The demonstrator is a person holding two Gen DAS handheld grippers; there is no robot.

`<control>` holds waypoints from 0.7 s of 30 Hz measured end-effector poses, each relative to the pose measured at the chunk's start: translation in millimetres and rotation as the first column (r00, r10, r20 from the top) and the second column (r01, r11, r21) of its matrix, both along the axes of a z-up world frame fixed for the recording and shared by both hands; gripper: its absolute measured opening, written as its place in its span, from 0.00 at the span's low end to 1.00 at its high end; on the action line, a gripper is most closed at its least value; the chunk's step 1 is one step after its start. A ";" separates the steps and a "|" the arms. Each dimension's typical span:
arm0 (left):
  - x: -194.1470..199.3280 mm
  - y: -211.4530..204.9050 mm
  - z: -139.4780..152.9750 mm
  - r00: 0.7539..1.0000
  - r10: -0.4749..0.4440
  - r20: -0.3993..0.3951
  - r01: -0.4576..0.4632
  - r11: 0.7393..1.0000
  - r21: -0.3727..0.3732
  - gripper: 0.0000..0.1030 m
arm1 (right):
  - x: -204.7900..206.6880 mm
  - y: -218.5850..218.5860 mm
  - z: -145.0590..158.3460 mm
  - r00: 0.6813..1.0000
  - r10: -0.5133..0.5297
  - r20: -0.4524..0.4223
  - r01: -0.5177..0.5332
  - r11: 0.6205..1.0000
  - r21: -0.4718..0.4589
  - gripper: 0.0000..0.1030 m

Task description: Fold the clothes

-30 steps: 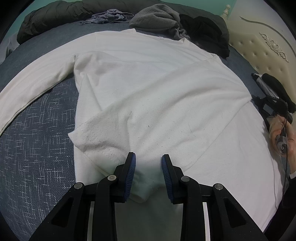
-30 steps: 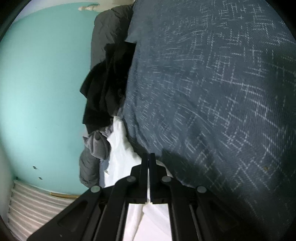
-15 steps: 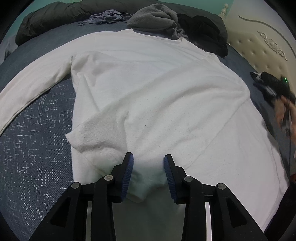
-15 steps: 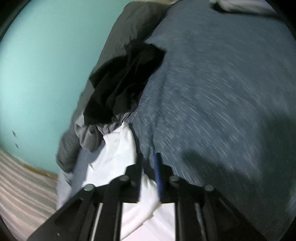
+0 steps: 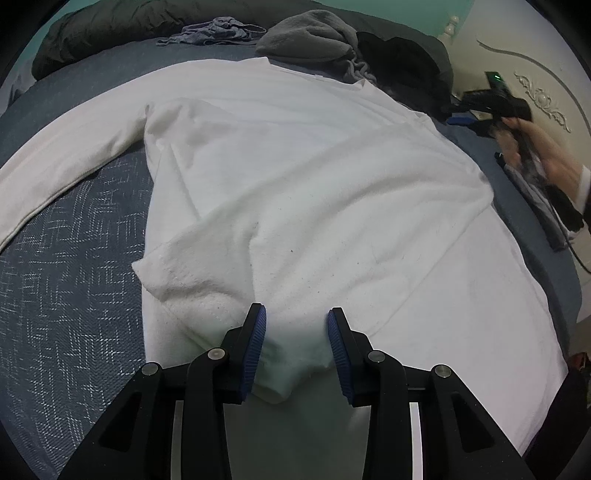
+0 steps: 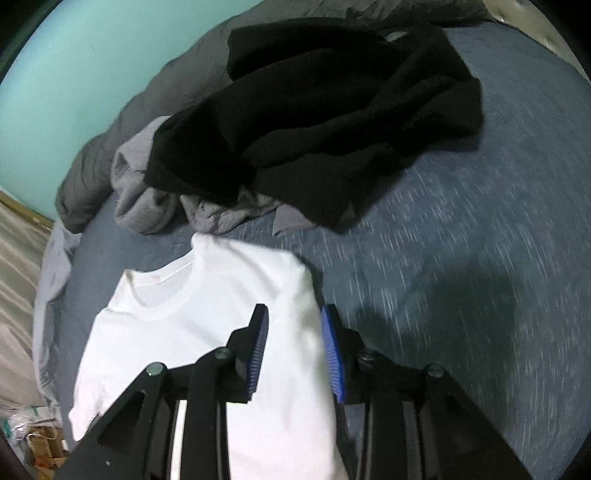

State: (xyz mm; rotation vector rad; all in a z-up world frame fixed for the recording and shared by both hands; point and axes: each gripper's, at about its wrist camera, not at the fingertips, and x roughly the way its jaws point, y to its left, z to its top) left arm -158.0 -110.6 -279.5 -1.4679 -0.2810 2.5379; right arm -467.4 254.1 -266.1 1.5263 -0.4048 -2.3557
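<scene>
A white long-sleeved shirt [image 5: 295,177] lies spread on the blue bedspread [image 5: 74,295], one sleeve folded across its body and the other stretched out to the left. My left gripper [image 5: 295,332] stands open just above the folded sleeve's cuff, the cloth showing between its blue pads. In the right wrist view the same white shirt [image 6: 207,317] shows its neckline and shoulder. My right gripper [image 6: 295,332] is open over the shoulder edge. That gripper [image 5: 461,120] also appears at the far right of the left wrist view, held in a hand.
A black garment [image 6: 325,118] and a grey garment [image 6: 144,184] are piled near the shirt's collar. A dark duvet [image 5: 110,33] runs along the far side, with a small blue-grey piece [image 5: 214,33] on it. A cream padded headboard [image 5: 535,92] stands on the right.
My right gripper went from shut to open and swung round over the shirt's shoulder. The left gripper has opened slightly wider and stayed by the cuff.
</scene>
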 end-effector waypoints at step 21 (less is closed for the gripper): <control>7.8 -5.2 -1.3 1.000 -0.005 -0.008 0.005 1.000 0.014 0.37 | -54.9 -52.9 -32.8 0.999 0.039 -0.026 -0.032 0.969 0.244 0.02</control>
